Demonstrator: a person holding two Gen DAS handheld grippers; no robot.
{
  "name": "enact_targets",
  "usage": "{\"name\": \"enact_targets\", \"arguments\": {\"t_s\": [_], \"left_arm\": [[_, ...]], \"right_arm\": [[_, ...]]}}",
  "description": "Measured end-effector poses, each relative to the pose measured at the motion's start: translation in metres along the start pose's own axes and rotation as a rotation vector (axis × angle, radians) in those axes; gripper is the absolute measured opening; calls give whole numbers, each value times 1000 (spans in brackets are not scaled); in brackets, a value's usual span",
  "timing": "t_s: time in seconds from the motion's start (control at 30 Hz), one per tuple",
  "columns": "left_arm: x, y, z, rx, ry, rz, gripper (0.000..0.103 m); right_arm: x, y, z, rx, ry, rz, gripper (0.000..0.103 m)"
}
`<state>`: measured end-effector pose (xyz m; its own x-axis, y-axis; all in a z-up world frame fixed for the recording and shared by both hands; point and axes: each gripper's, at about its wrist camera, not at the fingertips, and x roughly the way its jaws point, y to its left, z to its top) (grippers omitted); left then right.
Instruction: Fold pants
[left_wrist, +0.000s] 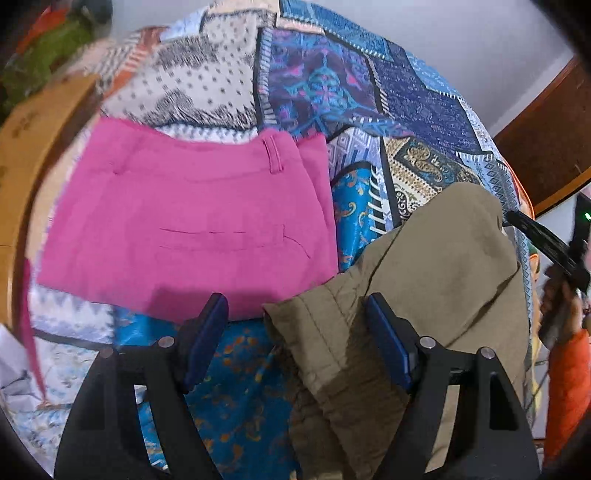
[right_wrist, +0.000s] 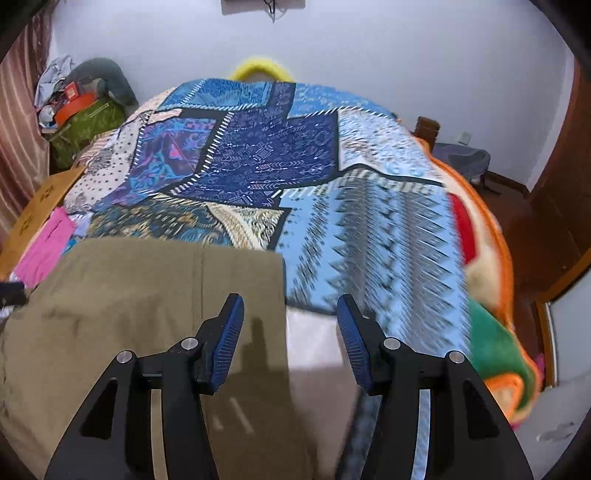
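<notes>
Olive-khaki pants (left_wrist: 436, 266) lie on a patterned patchwork bedspread (left_wrist: 314, 85). My left gripper (left_wrist: 297, 314) is open, its blue pads on either side of the pants' left corner edge, just above it. In the right wrist view the same pants (right_wrist: 147, 288) lie flat at lower left. My right gripper (right_wrist: 290, 314) is open over their right edge, one pad above the cloth, the other above the bedspread (right_wrist: 258, 155). The right gripper also shows in the left wrist view (left_wrist: 543, 240) at far right.
Folded pink pants (left_wrist: 192, 221) lie left of the khaki ones, also seen in the right wrist view (right_wrist: 44, 247). A wooden bed frame (left_wrist: 33, 147) runs along the left. An orange-green blanket (right_wrist: 491, 295) hangs off the right side. A cluttered green bag (right_wrist: 85, 122) stands by the wall.
</notes>
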<state>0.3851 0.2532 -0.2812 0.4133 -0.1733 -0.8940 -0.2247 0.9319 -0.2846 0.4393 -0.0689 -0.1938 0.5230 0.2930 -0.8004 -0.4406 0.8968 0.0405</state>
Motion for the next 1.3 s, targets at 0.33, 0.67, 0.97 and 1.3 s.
{"name": "enact_targets", "arguments": {"t_s": [0.33, 0.67, 0.97, 1.3], "left_arm": [[8, -23, -6, 112, -27, 19, 48], [-34, -45, -4, 208, -193, 199, 37], [-104, -73, -4, 261, -335, 215, 36], [-184, -104, -43, 345, -451, 188, 36]], "right_arm": [[37, 8, 6, 49, -37, 101, 19], [6, 25, 10, -86, -111, -38, 12], [-60, 25, 24, -72, -226, -69, 11], [-165, 24, 10, -44, -351, -20, 11]]}}
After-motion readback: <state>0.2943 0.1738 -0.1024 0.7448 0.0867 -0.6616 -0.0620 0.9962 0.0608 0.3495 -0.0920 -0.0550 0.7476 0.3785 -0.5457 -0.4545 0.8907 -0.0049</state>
